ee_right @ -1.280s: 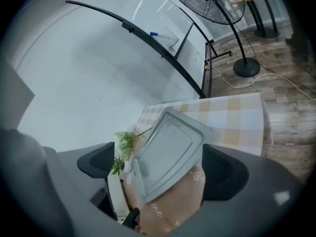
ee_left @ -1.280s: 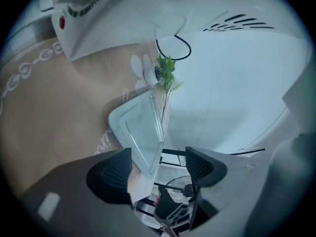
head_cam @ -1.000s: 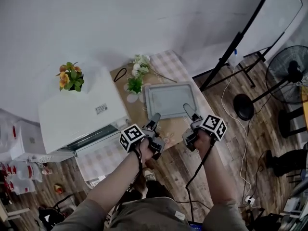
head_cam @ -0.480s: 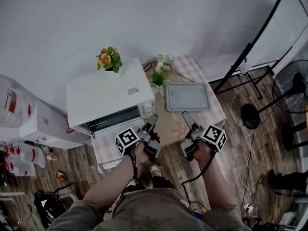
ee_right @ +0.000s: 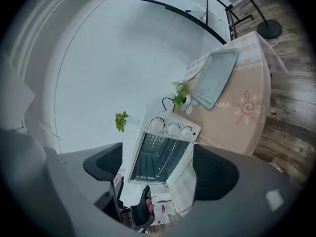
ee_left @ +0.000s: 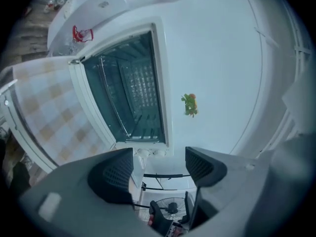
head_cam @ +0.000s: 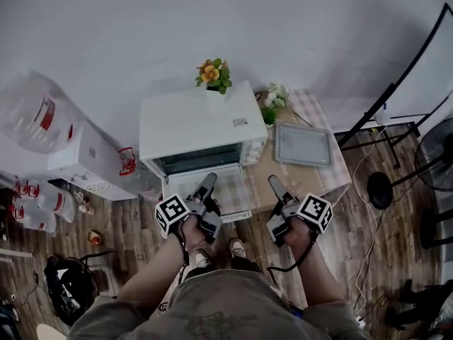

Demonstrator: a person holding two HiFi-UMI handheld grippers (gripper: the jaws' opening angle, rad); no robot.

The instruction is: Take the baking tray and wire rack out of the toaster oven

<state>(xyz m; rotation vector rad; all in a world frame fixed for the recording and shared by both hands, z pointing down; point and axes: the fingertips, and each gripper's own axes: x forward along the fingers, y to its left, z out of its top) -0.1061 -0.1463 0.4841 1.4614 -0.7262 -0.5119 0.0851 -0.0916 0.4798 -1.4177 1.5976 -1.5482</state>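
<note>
Head view puts the wire rack (ee_left: 121, 105) inside the toaster oven (head_cam: 202, 129), lying level on its rails. The door (head_cam: 230, 190) hangs down open towards me. The baking tray (head_cam: 303, 145) lies flat on the worktop (head_cam: 265, 178), to the right of the oven and apart from it, so I judge that half of the job done and the rack is what remains.

My left hand-held gripper (head_cam: 209, 179) hovers over the open door with its jaws spread and nothing between them. My right hand-held gripper (head_cam: 273, 182) hangs just off the door's right corner. Its jaws have just been closing a little but stand wide, also with nothing between them.

To pull the rack cleanly, I would bring both grippers in low over the door. I would pinch the rack's front bar near each end and draw it straight out level so it does not jam on the rails. Then I would carry it right, towards the tray.

A small pot of orange flowers (head_cam: 214, 75) stands on the oven's top, clear of the opening. A vase of white flowers (head_cam: 272, 101) sits behind the tray near the oven's right side, and a careless swing could clip it. A water jug (head_cam: 32, 112) stands off to the left, well apart. Only the lowered door lies between me and the rack.
</note>
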